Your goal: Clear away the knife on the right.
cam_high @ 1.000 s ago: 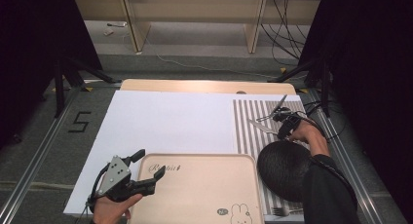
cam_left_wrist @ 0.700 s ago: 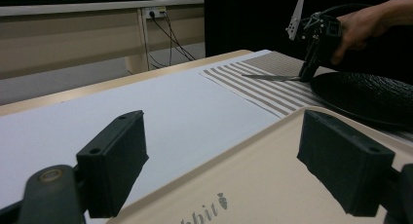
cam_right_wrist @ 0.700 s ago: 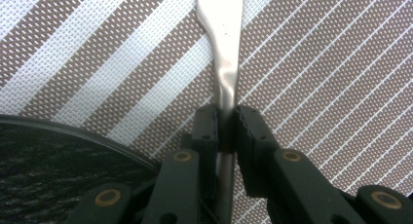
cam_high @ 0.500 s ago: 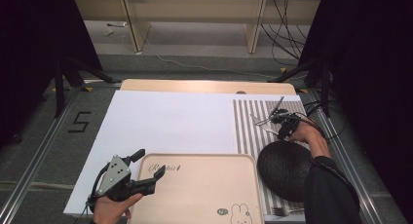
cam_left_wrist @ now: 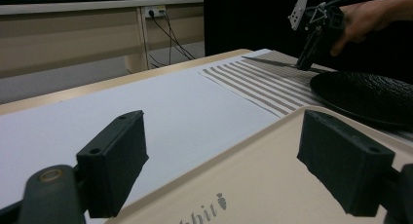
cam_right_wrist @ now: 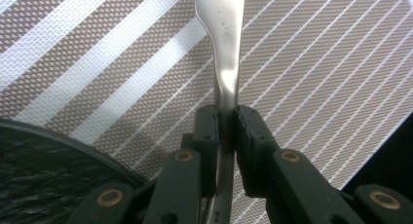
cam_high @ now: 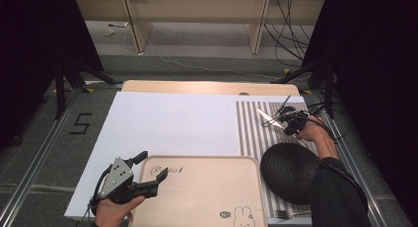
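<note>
Right tool clenched on knife handle, above striped mat beside black plate | left tool released, straddling tray rim | advice: keep blade level, lower gently clear of plate.

Wooden table, white sheet, striped mat

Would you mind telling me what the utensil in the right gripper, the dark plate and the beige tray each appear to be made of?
The utensil looks like polished steel: silver with soft reflections. The dark plate seems to be matte black stoneware or melamine, given its rippled surface; I cannot tell which. The beige tray is probably smooth moulded plastic, with rounded corners and a printed rabbit.
</note>
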